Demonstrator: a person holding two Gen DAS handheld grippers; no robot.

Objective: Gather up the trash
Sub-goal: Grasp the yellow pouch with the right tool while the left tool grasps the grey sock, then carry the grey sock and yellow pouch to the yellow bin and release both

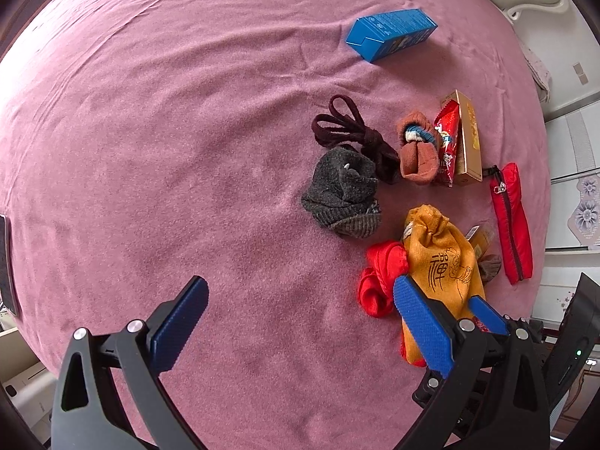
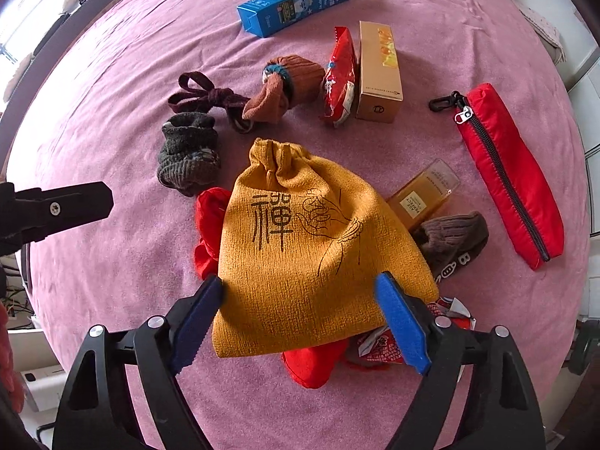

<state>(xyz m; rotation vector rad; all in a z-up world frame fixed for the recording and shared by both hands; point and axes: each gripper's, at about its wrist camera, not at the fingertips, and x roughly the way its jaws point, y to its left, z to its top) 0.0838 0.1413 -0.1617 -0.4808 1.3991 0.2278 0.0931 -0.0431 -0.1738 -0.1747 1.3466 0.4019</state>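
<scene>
A yellow drawstring bag (image 2: 296, 240) lies on the pink bedspread (image 2: 112, 112), over red cloth (image 2: 208, 221). My right gripper (image 2: 300, 292) is open, with its jaws on either side of the bag's near end, not closed on it. My left gripper (image 1: 300, 292) is open above bare bedspread, left of the bag (image 1: 442, 262). Trash lies around: a blue carton (image 2: 296, 2), a red snack wrapper (image 2: 339, 78), a gold box (image 2: 378, 71), a small amber box (image 2: 423, 197) and crumpled wrappers (image 2: 378, 341) under the bag's near edge.
A red zip pouch (image 2: 513, 176) lies at the right. Rolled socks in grey (image 2: 187, 161), brown (image 2: 285, 82) and taupe (image 2: 450, 240), plus a dark lace bundle (image 2: 202, 93), lie among the trash. The bed's edge runs along the near side.
</scene>
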